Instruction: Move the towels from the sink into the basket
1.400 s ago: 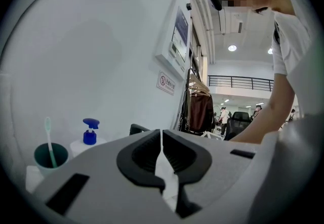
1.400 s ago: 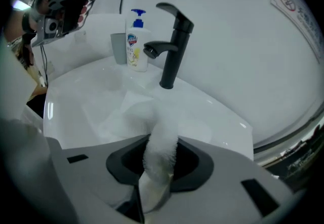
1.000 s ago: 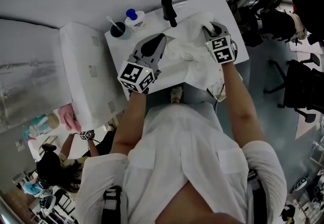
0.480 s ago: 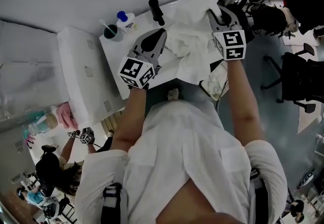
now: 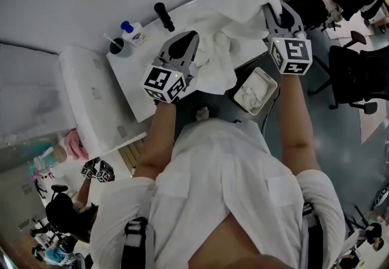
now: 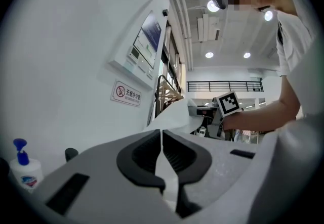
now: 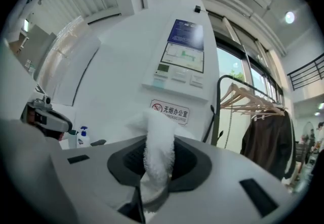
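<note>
A large white towel [image 5: 226, 22] hangs stretched between my two grippers above the white sink counter [image 5: 130, 88]. My left gripper [image 5: 186, 40] is shut on a thin edge of the towel [image 6: 172, 117], which runs up between its dark pads. My right gripper [image 5: 271, 8] is at the upper right, shut on a thick fluffy fold of the towel [image 7: 159, 139]. The basket [image 5: 273, 84] stands on the floor below the right gripper, beside the counter, with another white towel [image 5: 252, 93] lying in it. The sink bowl is hidden under the towel.
A black faucet [image 5: 163, 16], a soap bottle [image 5: 130, 31] and a dark cup [image 5: 117, 47] stand at the counter's back. A white appliance [image 5: 82, 101] is left of the counter. Dark office chairs [image 5: 358, 73] stand at the right. A coat rack [image 7: 253, 117] shows ahead of the right gripper.
Both grippers have lifted the towel off the sink. The right gripper rose and swung right, past the counter's edge. The basket with a towel in it has come into view.
</note>
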The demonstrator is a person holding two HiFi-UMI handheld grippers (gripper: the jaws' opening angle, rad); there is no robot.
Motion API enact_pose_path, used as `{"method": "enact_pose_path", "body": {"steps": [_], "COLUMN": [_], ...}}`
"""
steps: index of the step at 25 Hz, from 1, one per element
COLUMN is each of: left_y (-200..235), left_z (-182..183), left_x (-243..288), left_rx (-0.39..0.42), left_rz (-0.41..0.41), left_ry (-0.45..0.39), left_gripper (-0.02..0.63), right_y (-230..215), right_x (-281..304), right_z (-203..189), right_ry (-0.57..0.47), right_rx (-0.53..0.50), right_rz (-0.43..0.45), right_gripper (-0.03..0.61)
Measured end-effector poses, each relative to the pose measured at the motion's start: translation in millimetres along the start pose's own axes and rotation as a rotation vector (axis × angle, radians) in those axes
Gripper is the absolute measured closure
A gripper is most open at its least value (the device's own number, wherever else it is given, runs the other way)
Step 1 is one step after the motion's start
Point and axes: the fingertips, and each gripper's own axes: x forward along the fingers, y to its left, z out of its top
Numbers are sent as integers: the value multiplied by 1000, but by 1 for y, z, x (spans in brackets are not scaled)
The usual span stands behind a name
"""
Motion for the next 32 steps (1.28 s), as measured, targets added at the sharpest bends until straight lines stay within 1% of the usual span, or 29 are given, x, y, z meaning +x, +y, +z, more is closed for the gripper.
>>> {"method": "enact_pose_path", "body": {"steps": [6, 15, 18, 22, 25, 32], "left_y": [-57, -148, -179, -213, -230, -247], "left_z": [5, -8, -16, -30, -39, -54], "left_x": [37, 96, 115, 135, 145, 154], "left_rx": [10, -3, -11, -24, -32, -42], "left_rz": [-79, -194, -237, -275, -290, -275], "left_ry": [-11, -6, 1, 14, 23, 40], "left_gripper": [595, 595, 595, 595, 594, 594], "right_y": [-64, -154, -179, -198, -201, -189], "right_x": [-72, -185, -218, -248, -263, -275], "right_z": [2, -26, -37, -58, -79, -141], "right_ry": [-15, 20, 37, 68, 102, 185], "right_rx": [5, 32, 36, 40, 56, 135], "right_rz": [-120, -278, -316, -334, -327, -276], "right_gripper": [480, 480, 480, 480, 480, 480]}}
